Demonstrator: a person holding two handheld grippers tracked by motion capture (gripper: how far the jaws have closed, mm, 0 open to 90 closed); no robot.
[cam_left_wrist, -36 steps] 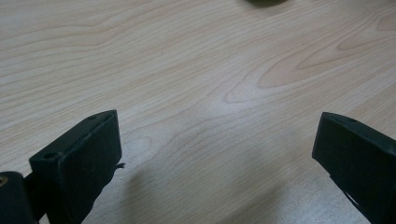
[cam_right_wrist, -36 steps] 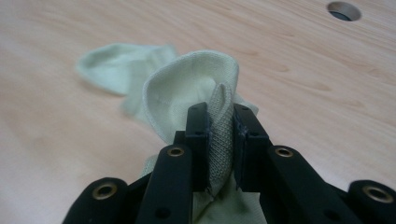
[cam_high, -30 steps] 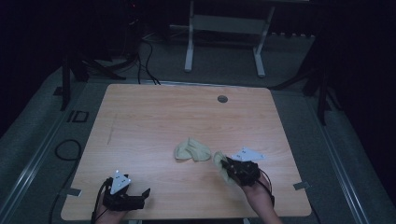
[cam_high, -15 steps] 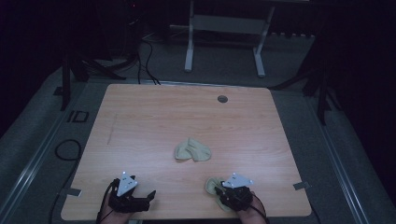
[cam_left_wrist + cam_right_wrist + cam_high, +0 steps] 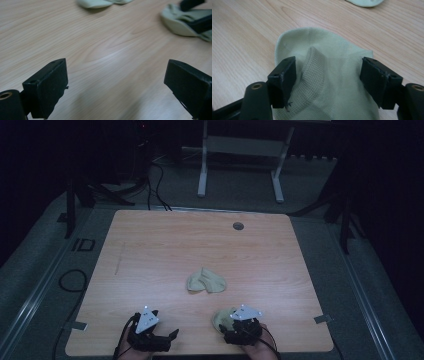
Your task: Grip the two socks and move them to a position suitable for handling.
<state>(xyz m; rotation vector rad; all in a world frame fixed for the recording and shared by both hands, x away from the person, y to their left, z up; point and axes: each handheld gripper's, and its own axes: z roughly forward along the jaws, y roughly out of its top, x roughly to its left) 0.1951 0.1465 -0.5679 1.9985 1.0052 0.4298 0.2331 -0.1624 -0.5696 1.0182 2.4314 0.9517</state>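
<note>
Near the desk's [image 5: 150,240] front edge, right of middle, a pale green sock [image 5: 329,82] lies between the spread jaws of the right gripper [image 5: 327,77] (not pinched). A second sock [image 5: 206,281] lies mid-desk. The left gripper [image 5: 117,82] hovers spread over bare wood near the front-left.

Looks like a dim lab or studio — lit wooden table [image 5: 150,250] on grey carpet [image 5: 45,265], cables [image 5: 155,175] trailing, white metal stand legs [image 5: 202,165] behind.
</note>
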